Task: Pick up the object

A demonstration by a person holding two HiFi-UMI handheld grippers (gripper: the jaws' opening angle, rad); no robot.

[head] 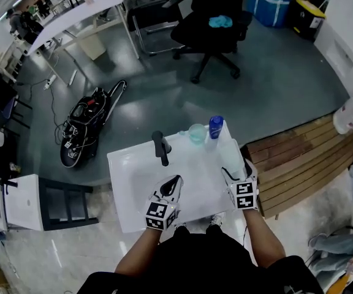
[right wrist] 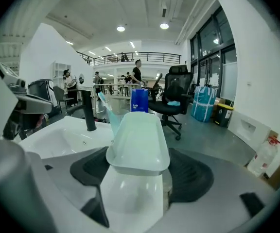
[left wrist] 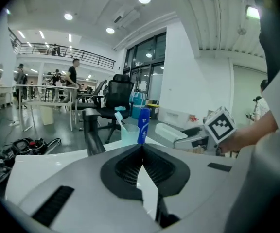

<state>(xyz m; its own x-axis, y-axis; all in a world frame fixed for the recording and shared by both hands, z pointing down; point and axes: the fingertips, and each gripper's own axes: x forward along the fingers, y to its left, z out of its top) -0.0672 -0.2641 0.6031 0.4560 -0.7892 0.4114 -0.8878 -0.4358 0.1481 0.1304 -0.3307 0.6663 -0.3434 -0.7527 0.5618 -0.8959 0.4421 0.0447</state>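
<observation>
head view looks steeply down from above the person onto the sink (head: 133,188), with floor and chair (head: 210,17) beyond. left gripper view sits low behind its fingers (left wrist: 125,171) and faces level past their tips to the faucet (left wrist: 92,137), cup (left wrist: 129,132) and bottle (left wrist: 143,125) at middle range. right gripper view faces the same way along its fingers (right wrist: 191,176), with the tray (right wrist: 139,140) very near between them. all three views share faucet, cup, bottle and chair.
</observation>
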